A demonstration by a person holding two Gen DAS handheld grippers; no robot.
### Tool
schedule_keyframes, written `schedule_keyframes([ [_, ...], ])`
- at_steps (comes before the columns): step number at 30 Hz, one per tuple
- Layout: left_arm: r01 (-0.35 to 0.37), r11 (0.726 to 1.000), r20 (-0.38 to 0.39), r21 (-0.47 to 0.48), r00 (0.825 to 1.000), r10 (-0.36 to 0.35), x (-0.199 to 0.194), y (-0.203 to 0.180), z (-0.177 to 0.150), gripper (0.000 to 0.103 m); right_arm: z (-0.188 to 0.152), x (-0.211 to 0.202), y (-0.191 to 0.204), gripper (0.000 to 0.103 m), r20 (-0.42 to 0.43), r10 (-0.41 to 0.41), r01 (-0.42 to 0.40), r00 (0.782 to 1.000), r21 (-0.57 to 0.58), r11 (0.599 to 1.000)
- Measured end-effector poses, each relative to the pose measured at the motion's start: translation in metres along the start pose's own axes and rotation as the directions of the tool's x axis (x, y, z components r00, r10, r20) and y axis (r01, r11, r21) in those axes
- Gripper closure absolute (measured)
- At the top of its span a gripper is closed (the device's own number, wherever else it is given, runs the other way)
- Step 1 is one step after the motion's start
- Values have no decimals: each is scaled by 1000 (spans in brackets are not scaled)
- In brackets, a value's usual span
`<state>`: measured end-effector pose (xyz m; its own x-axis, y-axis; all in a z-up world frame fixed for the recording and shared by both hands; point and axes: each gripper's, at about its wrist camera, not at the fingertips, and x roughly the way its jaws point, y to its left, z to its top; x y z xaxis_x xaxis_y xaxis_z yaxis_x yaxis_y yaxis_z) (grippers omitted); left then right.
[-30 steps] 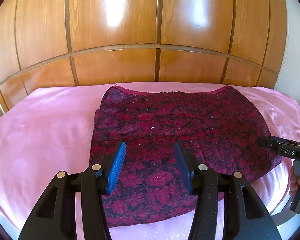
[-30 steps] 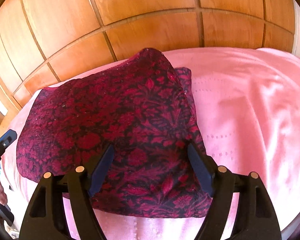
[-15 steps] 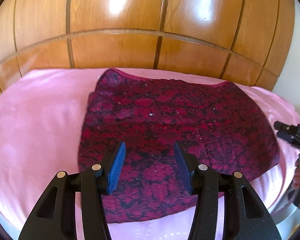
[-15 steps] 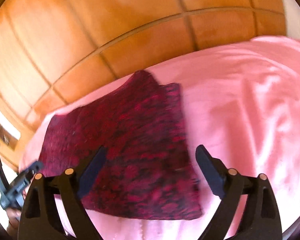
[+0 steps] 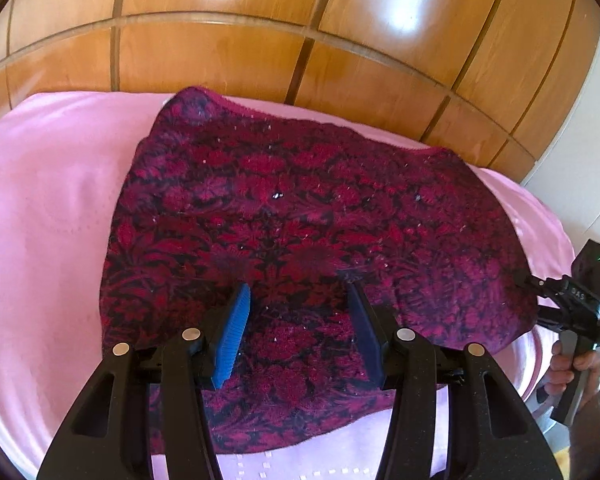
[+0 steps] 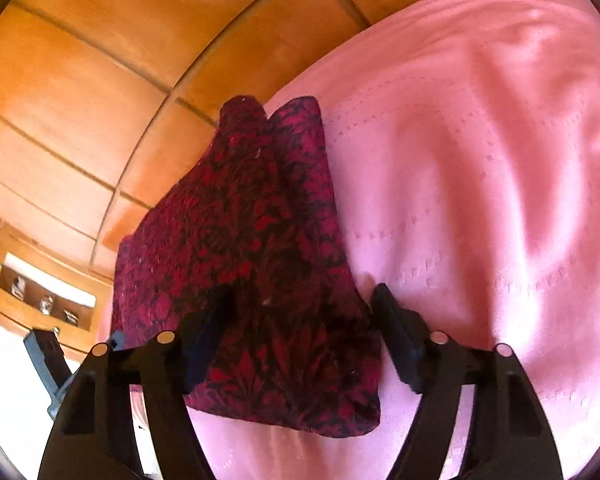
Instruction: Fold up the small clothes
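Cloth (image 5: 308, 240) lies folded at least once on the bed (image 5: 40, 220); I judge more folds remain. My left claw (image 5: 298, 332) and right claw (image 6: 300, 336) gape wide, empty.

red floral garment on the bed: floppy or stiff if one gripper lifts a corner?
Likely floppy: the red floral garment follows the pink bedsheet and bunches at its far edge. It would probably drape and unfold. Its knit-looking texture suggests fair grip.

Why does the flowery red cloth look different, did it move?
No. The cloth lies on the same patch of pink sheet, below the wooden panels; only the cameras shifted.
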<state>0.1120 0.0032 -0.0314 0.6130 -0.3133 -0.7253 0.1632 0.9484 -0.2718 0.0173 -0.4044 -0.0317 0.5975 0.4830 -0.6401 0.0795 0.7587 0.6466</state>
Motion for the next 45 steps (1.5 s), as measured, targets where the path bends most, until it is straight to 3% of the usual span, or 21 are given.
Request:
schedule_keyframes([
  [8, 16, 1000, -15, -2, 1000, -16, 5, 3, 1, 53, 0, 7, 13, 34, -28, -45, 43, 999, -56, 998],
  [10, 27, 1000, -19, -15, 999, -27, 7, 6, 3, 53, -1, 13, 22, 40, -51, -80, 75, 996, -96, 993],
  [12, 33, 999, -17, -25, 999, -34, 7, 7, 2, 53, -1, 13, 30, 54, -65, -106, 96, 992, -134, 986],
  [15, 38, 999, -12, -31, 999, -38, 6, 8, 2, 53, 0, 10, 49, 62, -78, -150, 131, 986, -206, 970],
  [19, 56, 997, -6, -46, 998, -57, 4, 12, 0, 53, 1, 6, 56, 65, -102, -161, 138, 982, -203, 969],
  [20, 67, 996, -5, -57, 998, -67, 4, 13, 1, 53, 1, 5, 57, 63, -106, -171, 147, 980, -205, 968],
  [21, 77, 995, -5, -69, 997, -77, 4, 15, 1, 53, 2, 6, 58, 49, -111, -189, 164, 976, -203, 965],
  [22, 84, 994, -4, -77, 996, -84, 4, 17, 1, 53, 3, 5, 56, 44, -111, -204, 178, 973, -206, 962],
  [24, 98, 991, -3, -90, 995, -99, 3, 19, 2, 53, 4, 3, 53, 43, -89, -255, 227, 963, -246, 942],
  [26, 102, 991, -4, -83, 995, -102, 3, 19, 1, 53, 5, 0, 54, 42, -58, -250, 230, 966, -243, 942],
  [28, 101, 992, -3, -78, 995, -102, 3, 19, 1, 53, 10, -7, 57, 30, 25, -231, 230, 973, -242, 943],
  [30, 98, 993, -3, -73, 995, -98, 3, 18, 1, 53, 18, -7, 56, 26, 52, -186, 193, 981, -223, 956],
  [33, 100, 992, -3, -74, 995, -100, 2, 19, 1, 53, 30, 11, 51, 26, 8, -112, 112, 994, -178, 978],
  [34, 99, 992, -3, -74, 995, -100, 2, 19, 1, 53, 31, 26, 45, 26, -70, -78, 67, 994, -147, 987],
  [36, 99, 992, -3, -74, 995, -100, 3, 19, 2, 53, 29, 42, 37, 23, -137, -65, 48, 988, -118, 992],
  [40, 85, 995, 0, -54, 996, -85, 4, 14, 0, 53, 26, 40, 18, 23, -178, 5, -13, 984, -47, 999],
  [42, 79, 996, 0, -48, 997, -79, 4, 12, 0, 53, 18, 38, 16, 44, -215, 1, -14, 977, -61, 998],
  [45, 76, 996, 1, -51, 997, -76, 5, 13, 0, 52, 10, 29, 31, 62, -218, -7, -15, 976, -101, 995],
])
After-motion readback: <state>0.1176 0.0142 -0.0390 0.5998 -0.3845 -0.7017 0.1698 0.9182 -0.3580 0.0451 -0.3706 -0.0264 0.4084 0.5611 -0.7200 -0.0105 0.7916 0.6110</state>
